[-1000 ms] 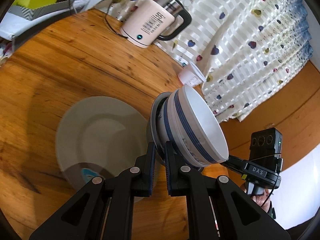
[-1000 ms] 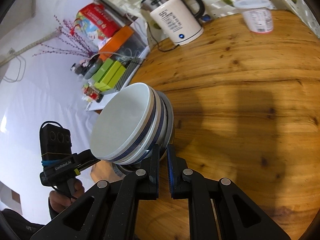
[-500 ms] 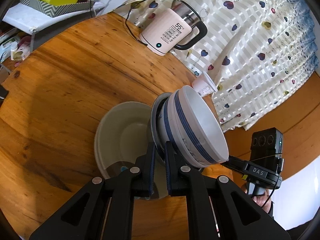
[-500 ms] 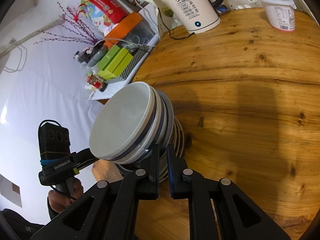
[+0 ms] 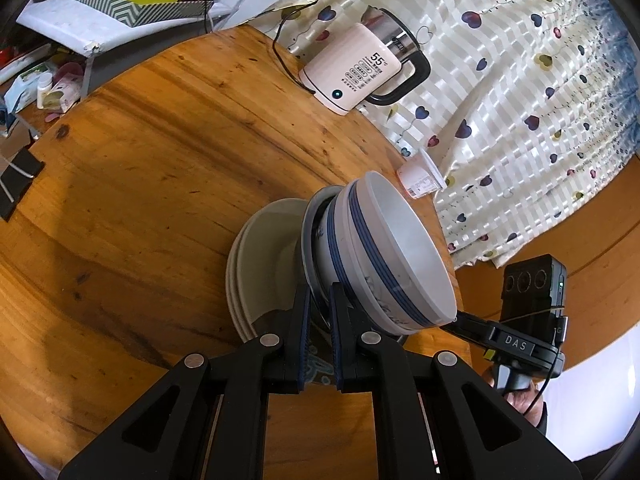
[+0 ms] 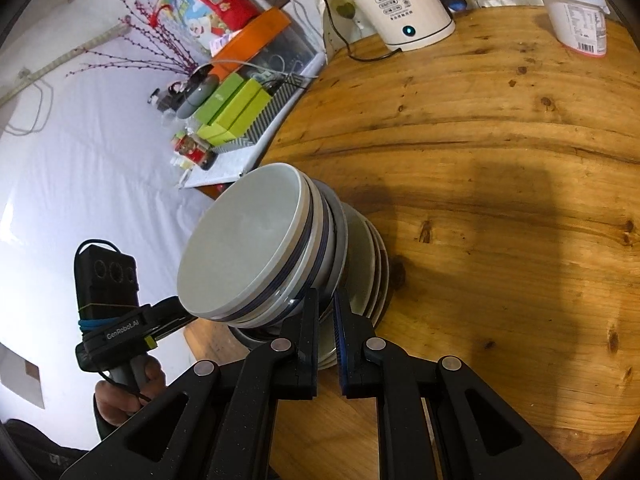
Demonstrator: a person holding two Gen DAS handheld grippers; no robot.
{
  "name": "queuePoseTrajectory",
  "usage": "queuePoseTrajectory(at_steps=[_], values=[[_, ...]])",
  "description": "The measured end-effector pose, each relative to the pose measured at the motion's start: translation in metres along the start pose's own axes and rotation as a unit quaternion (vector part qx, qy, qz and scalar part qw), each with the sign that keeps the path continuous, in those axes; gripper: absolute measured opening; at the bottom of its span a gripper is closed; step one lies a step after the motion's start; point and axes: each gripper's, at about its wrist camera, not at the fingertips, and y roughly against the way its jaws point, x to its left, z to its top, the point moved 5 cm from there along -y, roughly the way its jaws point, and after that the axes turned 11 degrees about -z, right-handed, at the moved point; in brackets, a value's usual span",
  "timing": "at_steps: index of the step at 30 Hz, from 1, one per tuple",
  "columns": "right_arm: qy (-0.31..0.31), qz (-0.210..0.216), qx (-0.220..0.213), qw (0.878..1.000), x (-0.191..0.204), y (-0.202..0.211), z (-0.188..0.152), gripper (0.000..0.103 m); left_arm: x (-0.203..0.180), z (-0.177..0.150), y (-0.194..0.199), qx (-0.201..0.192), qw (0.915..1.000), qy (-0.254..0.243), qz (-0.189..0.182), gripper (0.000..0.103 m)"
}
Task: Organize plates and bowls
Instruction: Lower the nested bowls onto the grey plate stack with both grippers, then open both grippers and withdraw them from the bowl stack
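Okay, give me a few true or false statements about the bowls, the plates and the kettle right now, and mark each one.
1. Both grippers, left and right, grip the stack of bowls from opposite sides. True.
2. The bowls are over a stack of plates. True.
3. The kettle display reads 85. False: it reads 55.
4. The bowls have red bands. False: the bands are blue.
5. The white cup lies inside the top bowl. False: it stands on the table.
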Motion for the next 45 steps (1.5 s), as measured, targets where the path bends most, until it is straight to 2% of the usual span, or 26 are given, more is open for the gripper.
queuePoseTrajectory(at_steps=[29,34,38,42,45], values=[[0.015,0.001,0.006,1.000,0.011,-0.004,0.001,0.011,0.006,-0.005,0.007,-0.011,0.9998,0.016,0.010,0.009],[0.015,-0.004,-0.007,1.000,0.008,0.006,0.001,0.025,0.003,-0.005,0.013,-0.019,0.9995,0.003,0.025,0.010],[0.014,-0.008,-0.015,1.000,0.006,0.015,-0.002,0.032,-0.003,-0.006,0.018,-0.025,0.9986,-0.016,0.044,0.012],[0.024,-0.017,-0.025,0.999,0.010,0.023,-0.010,0.037,-0.014,-0.010,0.021,-0.029,0.9965,-0.043,0.066,0.012],[0.042,-0.032,-0.040,0.998,0.017,0.032,-0.015,0.046,-0.024,-0.014,0.024,-0.034,0.9935,-0.067,0.086,0.016]])
